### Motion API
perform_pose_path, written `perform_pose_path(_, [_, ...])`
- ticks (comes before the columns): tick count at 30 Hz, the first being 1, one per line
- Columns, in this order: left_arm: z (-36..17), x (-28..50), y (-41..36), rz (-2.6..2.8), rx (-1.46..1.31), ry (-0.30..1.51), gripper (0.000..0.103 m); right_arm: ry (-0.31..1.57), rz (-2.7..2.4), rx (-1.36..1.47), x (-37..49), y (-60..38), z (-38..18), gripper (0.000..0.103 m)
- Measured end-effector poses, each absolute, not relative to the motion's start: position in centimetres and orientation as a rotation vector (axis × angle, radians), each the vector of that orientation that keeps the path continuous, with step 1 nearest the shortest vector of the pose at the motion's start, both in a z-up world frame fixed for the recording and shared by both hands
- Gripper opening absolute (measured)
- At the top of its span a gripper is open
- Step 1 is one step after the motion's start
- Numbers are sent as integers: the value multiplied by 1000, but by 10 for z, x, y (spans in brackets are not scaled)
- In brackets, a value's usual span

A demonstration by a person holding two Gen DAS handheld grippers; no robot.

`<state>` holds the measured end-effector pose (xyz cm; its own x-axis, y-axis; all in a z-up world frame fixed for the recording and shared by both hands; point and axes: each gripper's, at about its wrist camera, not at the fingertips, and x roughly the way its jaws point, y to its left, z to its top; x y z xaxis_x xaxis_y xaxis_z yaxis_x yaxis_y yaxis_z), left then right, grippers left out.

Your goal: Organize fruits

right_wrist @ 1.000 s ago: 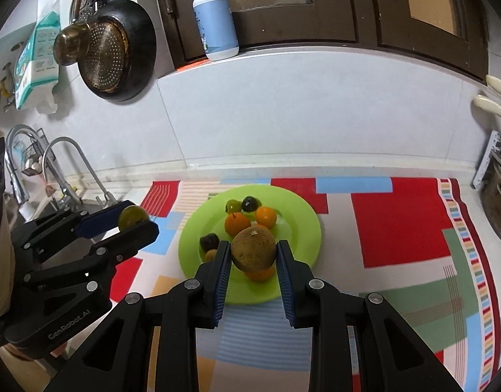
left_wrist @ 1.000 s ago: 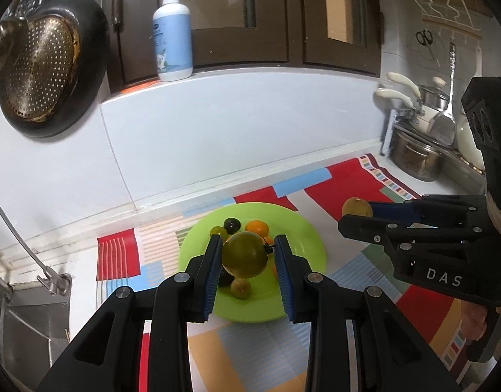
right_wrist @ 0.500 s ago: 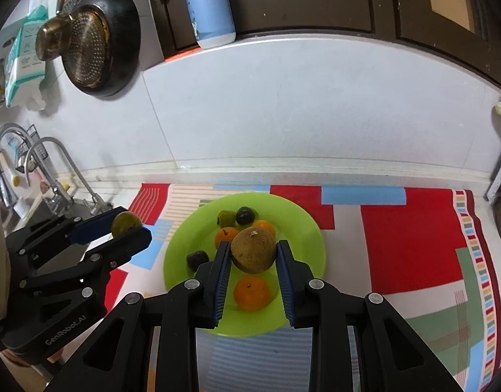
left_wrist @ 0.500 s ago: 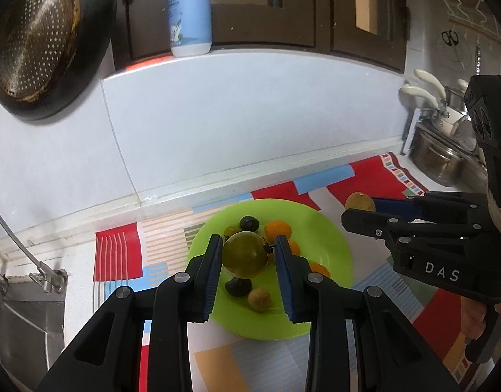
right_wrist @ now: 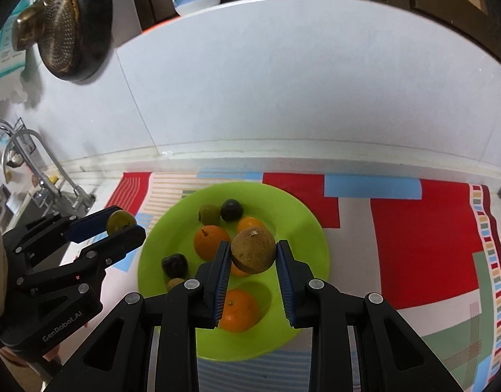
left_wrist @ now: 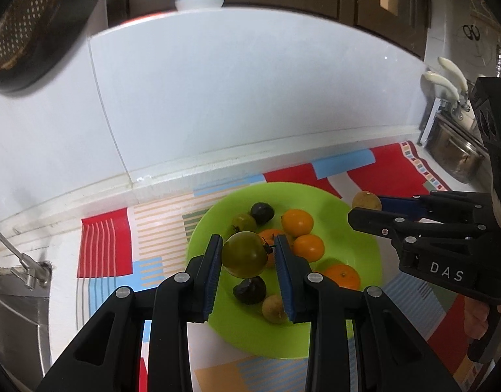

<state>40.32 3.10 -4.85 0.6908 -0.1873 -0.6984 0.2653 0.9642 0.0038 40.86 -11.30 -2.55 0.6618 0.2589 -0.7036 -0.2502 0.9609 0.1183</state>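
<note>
- Our left gripper point(left_wrist: 247, 254) is clamped on a green round fruit point(left_wrist: 244, 254), carried in the air above the green plate point(left_wrist: 358, 245).
- Our right gripper point(right_wrist: 253, 254) is clenched around a brown round fruit point(right_wrist: 253, 254), also above the plate.
- On the plate we see oranges point(right_wrist: 238, 310), two dark fruits point(right_wrist: 231, 210) and smaller yellowish-green ones point(right_wrist: 209, 214).
- The plate sits on a colourful patchwork mat point(right_wrist: 423, 241) by the white tiled wall point(right_wrist: 283, 98).
- A sink tap point(right_wrist: 28, 153) stands to the left.
</note>
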Motion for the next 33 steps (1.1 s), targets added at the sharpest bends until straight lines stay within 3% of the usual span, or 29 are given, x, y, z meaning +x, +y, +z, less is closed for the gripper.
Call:
perform_pose_path(21, [-82,432,30,-258,92,846,34,871,268,14,442,-116,-61,30])
perform_pose_path(23, [-80,432,29,-260,96,842,38,873,269,22,442,-117,-60,31])
perform_pose_path(25, [-77,429,29,-259,94,834,39,869,269,23,441,-118,-58,42])
perform_pose_path(33, [-56,406,32,-240,78,791,42,835,268,8,419,-119,-44,42])
